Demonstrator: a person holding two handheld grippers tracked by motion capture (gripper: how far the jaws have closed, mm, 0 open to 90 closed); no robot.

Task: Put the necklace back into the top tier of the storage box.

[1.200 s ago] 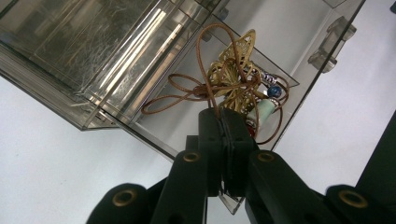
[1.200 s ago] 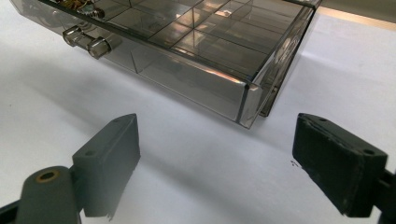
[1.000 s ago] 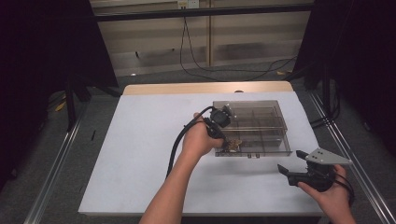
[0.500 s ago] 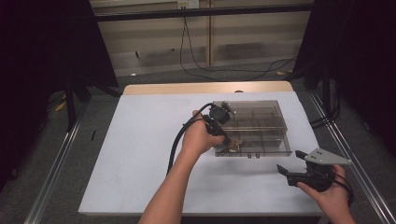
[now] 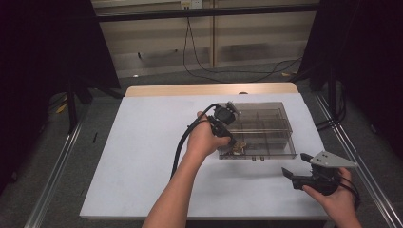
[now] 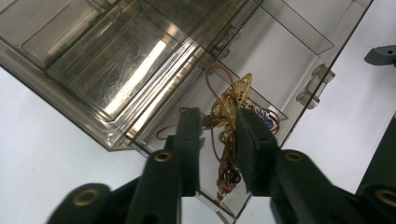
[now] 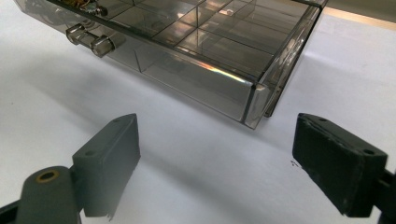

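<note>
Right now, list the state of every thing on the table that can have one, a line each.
Clear compartment box: lid off or open, most compartments bare.
Rubber band tangle: lying in a corner compartment, between the left jaws.
Left gripper: jaws just been opening, a narrow gap, either side of the tangle.
Right gripper: jaws wide apart, nothing between them, beside the box.

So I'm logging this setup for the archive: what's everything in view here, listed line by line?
Compartment box: one, clear smoky plastic, on the mat's far right half.
Rubber-band tangle: one bundle, brown and amber, in the box's near-left corner compartment.
Mat: one, white, covering the table.
Table: one, light wood edge at the far side.
Cables: several, black, on the floor beyond.
Left tool: one, black, jaws a little apart astride the tangle, having just been opening.
Right tool: one, black, wide open over bare mat, near the box.
</note>
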